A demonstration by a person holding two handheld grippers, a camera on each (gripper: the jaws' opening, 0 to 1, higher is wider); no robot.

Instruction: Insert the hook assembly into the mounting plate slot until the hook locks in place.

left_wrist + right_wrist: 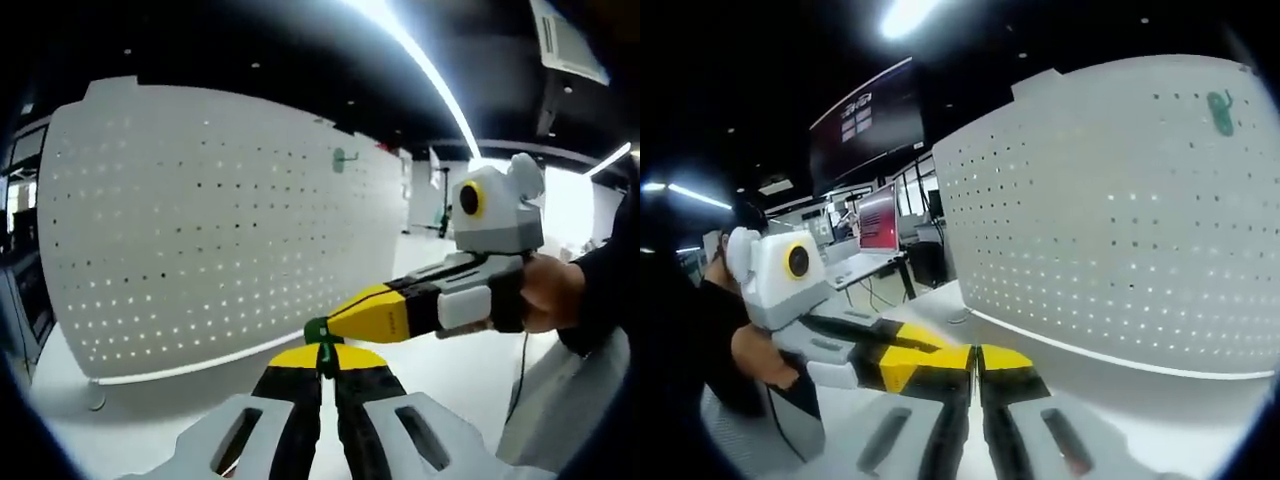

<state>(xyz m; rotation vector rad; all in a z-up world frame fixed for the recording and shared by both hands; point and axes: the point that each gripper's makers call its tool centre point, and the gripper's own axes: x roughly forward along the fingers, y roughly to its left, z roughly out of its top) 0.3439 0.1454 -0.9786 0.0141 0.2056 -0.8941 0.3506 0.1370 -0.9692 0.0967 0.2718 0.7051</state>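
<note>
The left tool point(327, 362) has its jaws narrowed on a small green hook assembly point(322, 335); the right tool point(318, 330) pinches the same part from the side, jaws nearly together. Beyond stands the white perforated mounting plate point(220, 220), well apart, already carrying one green hook point(341, 158). Align the assembly square to a slot, keep both grips firm, then press until it seats.

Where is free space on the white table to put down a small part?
The white table is bare along the foot of the white perforated pegboard. It is crowded where the left gripper and right gripper meet on a small green hook.
</note>
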